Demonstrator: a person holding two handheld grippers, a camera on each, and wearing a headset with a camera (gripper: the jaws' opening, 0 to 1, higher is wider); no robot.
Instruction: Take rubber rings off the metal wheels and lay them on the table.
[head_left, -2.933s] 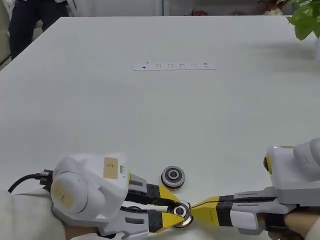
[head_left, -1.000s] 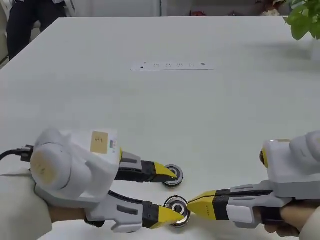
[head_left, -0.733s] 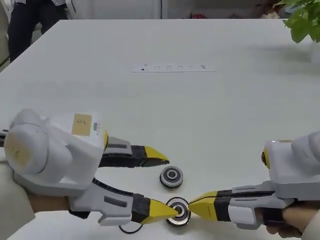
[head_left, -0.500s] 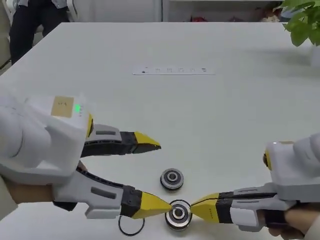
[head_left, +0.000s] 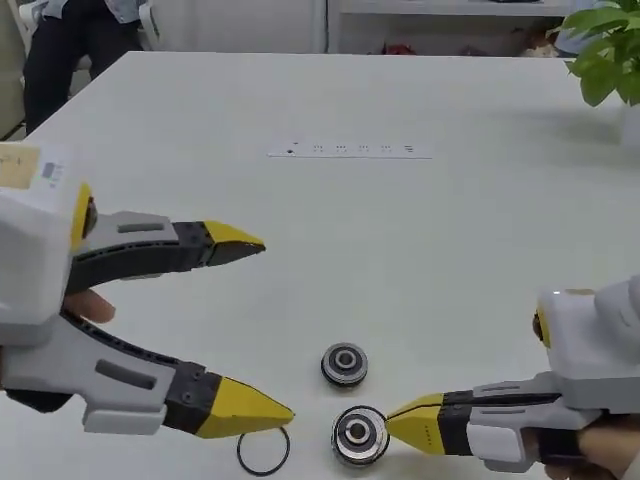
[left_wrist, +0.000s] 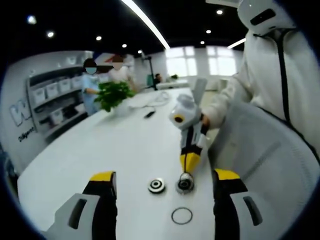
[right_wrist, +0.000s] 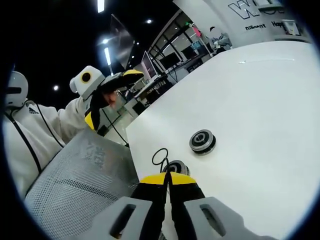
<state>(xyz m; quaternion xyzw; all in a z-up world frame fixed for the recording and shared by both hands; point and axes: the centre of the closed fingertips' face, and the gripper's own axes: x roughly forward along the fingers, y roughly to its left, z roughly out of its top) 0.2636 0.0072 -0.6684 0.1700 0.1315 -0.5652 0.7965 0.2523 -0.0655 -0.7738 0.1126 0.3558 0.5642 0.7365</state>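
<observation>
White table (head_left: 450, 250): one ring down, two wheels by the jaws

At the left gripper (head_left: 276, 327) (left_wrist: 164, 176): jaws spread wide, nothing between them. Hangs over the near left part of the table, yellow tips pointing toward the wheels. Just past its lower tip in the head view, flat on the tabletop: a thin black rubber ring (head_left: 264, 451) (left_wrist: 181, 216) (right_wrist: 159, 156), free of both wheels and touched by neither gripper.

At the right gripper (head_left: 395, 418) (left_wrist: 190, 162) (right_wrist: 167, 176): jaws pressed together into one yellow point, with only a hairline slit between them. Comes in low from the right and meets the edge of the near wheel (head_left: 360, 434) (left_wrist: 185, 183) (right_wrist: 176, 166). No telling whether the tips nip the wheel's rim or merely rest against it.

Just to the right of the ring: the near wheel, lying flat, with a silver hub and a dark outer band. A little farther from the person and apart from it: the far wheel (head_left: 345, 364) (left_wrist: 156, 185) (right_wrist: 202, 141), also flat, with the same silver centre and dark band, touched by nothing.

Farther out: a row of small marks (head_left: 348, 150) across the middle of the table, a green plant (head_left: 605, 45) at the far right corner, and a person in dark trousers (head_left: 60, 50) beyond the far left corner. Close by the table's near edge in the gripper views: a grey mesh chair back (right_wrist: 80, 185) (left_wrist: 270, 160)
</observation>
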